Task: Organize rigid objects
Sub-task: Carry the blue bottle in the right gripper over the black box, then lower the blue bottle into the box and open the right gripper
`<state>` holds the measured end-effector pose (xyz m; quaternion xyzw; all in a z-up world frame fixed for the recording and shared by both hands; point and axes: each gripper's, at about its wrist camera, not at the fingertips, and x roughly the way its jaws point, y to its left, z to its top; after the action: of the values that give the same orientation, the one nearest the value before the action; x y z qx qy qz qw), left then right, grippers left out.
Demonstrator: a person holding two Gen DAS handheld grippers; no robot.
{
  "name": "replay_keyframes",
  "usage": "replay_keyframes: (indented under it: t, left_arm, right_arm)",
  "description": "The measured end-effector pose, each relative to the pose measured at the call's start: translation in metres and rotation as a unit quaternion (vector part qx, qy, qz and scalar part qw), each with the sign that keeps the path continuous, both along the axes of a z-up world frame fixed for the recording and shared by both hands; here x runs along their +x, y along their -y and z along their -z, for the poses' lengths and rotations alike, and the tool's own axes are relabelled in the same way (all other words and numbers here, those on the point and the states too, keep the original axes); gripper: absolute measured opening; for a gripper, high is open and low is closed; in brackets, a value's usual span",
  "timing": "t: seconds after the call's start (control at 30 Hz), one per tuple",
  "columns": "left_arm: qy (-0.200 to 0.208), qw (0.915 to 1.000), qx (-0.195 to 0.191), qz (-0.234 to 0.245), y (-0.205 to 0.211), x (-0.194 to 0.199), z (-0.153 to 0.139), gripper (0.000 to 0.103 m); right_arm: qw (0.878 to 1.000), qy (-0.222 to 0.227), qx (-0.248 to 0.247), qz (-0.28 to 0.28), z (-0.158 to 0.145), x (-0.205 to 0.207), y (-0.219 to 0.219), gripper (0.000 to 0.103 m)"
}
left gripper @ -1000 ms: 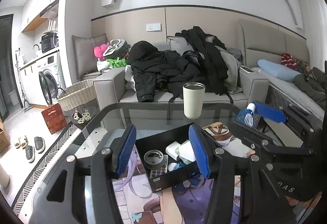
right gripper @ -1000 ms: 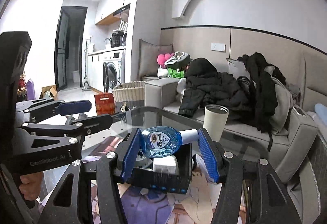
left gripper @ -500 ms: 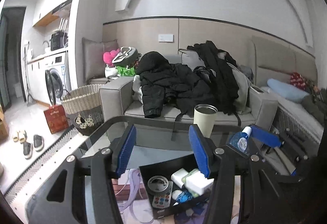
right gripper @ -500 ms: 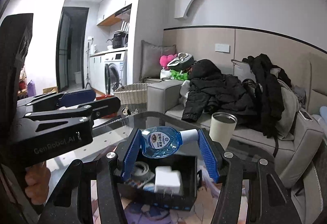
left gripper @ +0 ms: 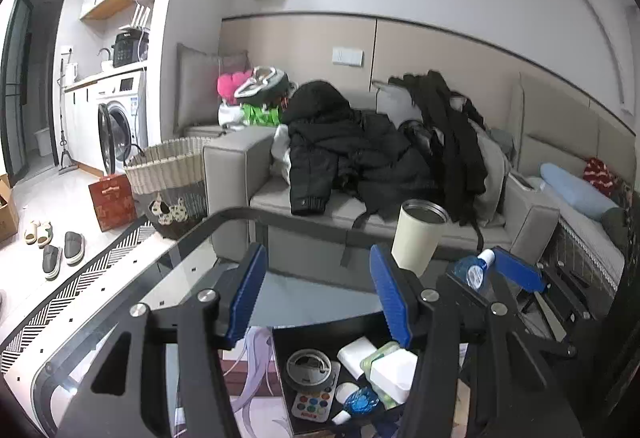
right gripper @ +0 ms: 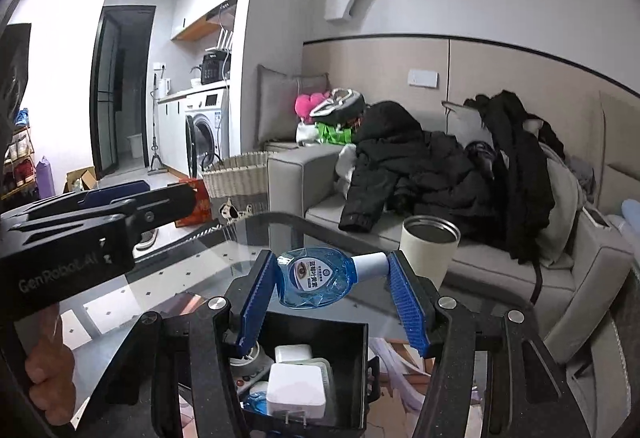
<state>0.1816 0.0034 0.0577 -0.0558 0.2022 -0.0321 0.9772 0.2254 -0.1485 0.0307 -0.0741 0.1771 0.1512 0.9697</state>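
Observation:
My right gripper (right gripper: 332, 284) is shut on a small clear-blue bottle (right gripper: 316, 276) with a white cap, held sideways just above an open black box (right gripper: 320, 332). The box holds a white charger (right gripper: 296, 390), another blue bottle (left gripper: 360, 400), a tape roll (left gripper: 308, 364) and a colour-dot card (left gripper: 314, 404). My left gripper (left gripper: 318, 294) is open with nothing between its blue pads, hovering above and left of the box (left gripper: 320, 332). In the left wrist view, the right gripper (left gripper: 486, 266) and its bottle (left gripper: 470, 272) show at the right. The left gripper (right gripper: 160, 196) appears at the left of the right wrist view.
A cream tumbler (left gripper: 420, 234) stands on the glass table (left gripper: 180, 278) beyond the box. Behind it is a grey sofa (left gripper: 240, 166) piled with black coats (left gripper: 344, 154). A wicker basket (left gripper: 168, 174) and a red bag (left gripper: 112, 200) stand on the floor at left. A hand (right gripper: 48, 370) holds the left gripper.
Both grippers have drawn back across the table, so the box now sits lower in both views. The blue bottle stays clamped in the right gripper. The left gripper remains open.

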Motion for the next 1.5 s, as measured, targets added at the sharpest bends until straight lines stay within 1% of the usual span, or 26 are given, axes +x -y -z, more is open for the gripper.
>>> replay_keyframes:
  t: [0.07,0.13,0.23,0.3,0.4,0.47,0.5,0.67,0.73,0.8,0.87,0.97,1.33,1.5]
  left_arm:
    - [-0.026,0.9996,0.008,0.001,0.003,0.01,0.007,0.055]
    - [-0.06,0.9981,0.013,0.0,0.005,0.022,0.015,0.055]
    - [-0.144,0.9895,0.013,0.007,0.006,0.047,0.039,0.055]
    - [-0.188,0.9821,0.012,0.01,0.007,0.058,0.056,0.056]
    - [-0.226,0.9739,0.01,0.015,0.008,0.069,0.071,0.055]
    - [-0.243,0.9699,0.011,0.017,0.009,0.073,0.078,0.055]
    - [-0.247,0.9688,0.012,0.018,0.01,0.073,0.081,0.055]
    - [-0.259,0.9657,0.006,0.019,0.008,0.072,0.086,0.056]
    - [-0.264,0.9645,0.006,0.012,0.006,0.072,0.089,0.062]
    - [-0.267,0.9638,0.007,0.006,0.002,0.072,0.089,0.066]
    - [-0.266,0.9638,0.013,0.001,0.002,0.072,0.088,0.069]
    - [-0.262,0.9649,0.018,0.0,0.002,0.07,0.087,0.074]
    - [-0.255,0.9666,0.024,-0.002,0.003,0.062,0.081,0.077]
    - [-0.241,0.97,0.028,-0.002,0.003,0.049,0.075,0.077]
  right_arm:
    - [1.0,-0.015,-0.005,0.005,0.004,0.008,-0.001,0.058]
    - [0.999,-0.047,-0.013,0.009,0.012,0.019,-0.004,0.058]
    - [0.994,-0.11,-0.024,0.017,0.03,0.037,-0.006,0.058]
    - [0.988,-0.153,-0.027,0.018,0.044,0.046,-0.006,0.058]
    - [0.978,-0.204,-0.026,0.019,0.06,0.057,-0.004,0.058]
    - [0.973,-0.23,-0.022,0.017,0.071,0.061,-0.004,0.058]
    - [0.971,-0.238,-0.02,0.017,0.074,0.062,-0.003,0.058]
    - [0.971,-0.236,-0.033,0.021,0.08,0.061,-0.004,0.058]
    - [0.971,-0.235,-0.038,0.022,0.081,0.061,-0.005,0.058]
    - [0.971,-0.235,-0.039,0.023,0.081,0.06,-0.004,0.059]
    - [0.969,-0.242,-0.035,0.024,0.081,0.059,-0.003,0.065]
    - [0.967,-0.254,-0.022,0.026,0.083,0.057,0.002,0.067]
    - [0.968,-0.248,-0.015,0.023,0.076,0.046,0.007,0.069]
    - [0.972,-0.236,-0.011,0.016,0.067,0.031,0.008,0.07]
